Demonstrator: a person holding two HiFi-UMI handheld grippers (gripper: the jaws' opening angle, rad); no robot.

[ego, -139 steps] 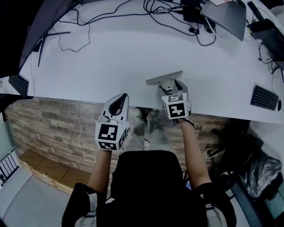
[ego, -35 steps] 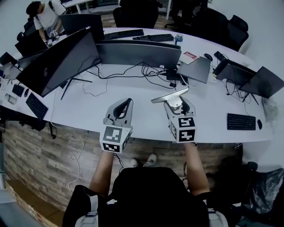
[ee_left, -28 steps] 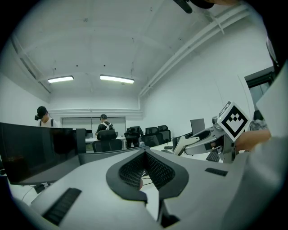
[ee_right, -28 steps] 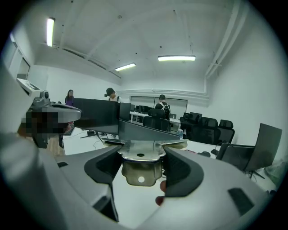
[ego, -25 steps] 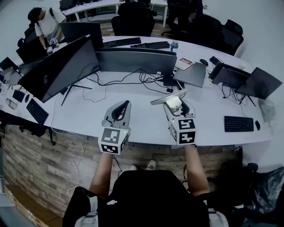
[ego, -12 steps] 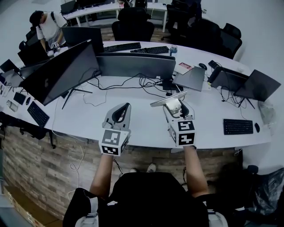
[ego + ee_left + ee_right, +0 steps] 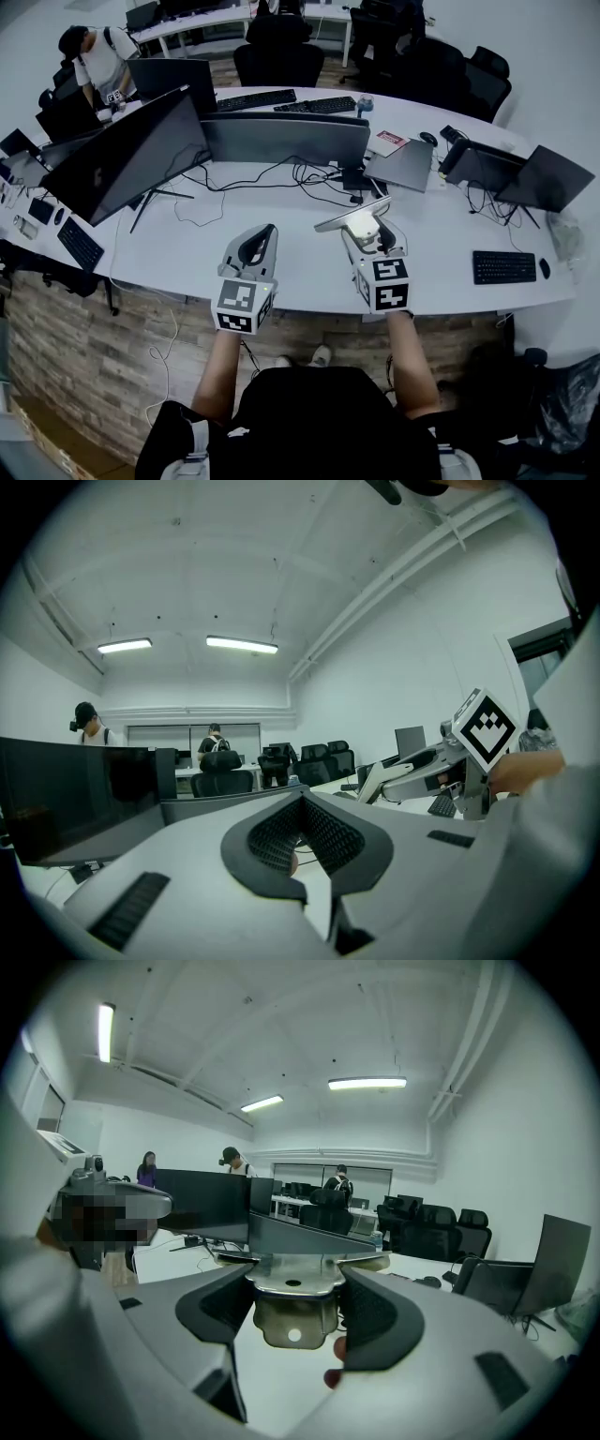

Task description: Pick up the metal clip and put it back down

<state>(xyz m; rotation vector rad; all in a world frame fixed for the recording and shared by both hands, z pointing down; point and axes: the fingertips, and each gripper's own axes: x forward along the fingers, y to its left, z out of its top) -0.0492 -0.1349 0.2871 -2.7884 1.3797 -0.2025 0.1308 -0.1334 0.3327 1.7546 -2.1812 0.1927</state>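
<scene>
Right gripper (image 7: 298,1286) jaws are clamped on the metal clip (image 7: 289,1321). Both pads press its narrow middle, the flat plate lies across the top and a tab with 1 hole hangs below. In the head view the clip (image 7: 349,217) sticks out of the right gripper (image 7: 367,232) toward 10 o'clock. It looks lifted, apart from the white desk (image 7: 187,246), so the pick-up seems done and the put-down is left.

Left gripper (image 7: 302,801) jaws are together at the tips with nothing between them. It hangs idle (image 7: 253,247) at 9 o'clock of the right one, near the desk's front edge.

To do the step well:
- Lower straight down onto the bare patch under the clip.
- Keep the plate level, so the tab meets the desk first without tipping.
- Part the jaws only once the clip rests.
- Back off toward 6 o'clock, since pulling sideways could drag it.
- Stay short of the cables (image 7: 309,176) at 12 o'clock.
- Stay clear of the keyboard (image 7: 504,267) at 3 o'clock.

Smooth metal on a smooth top may slide, so release slowly. The left gripper has no job here, so park it where it is.
</scene>
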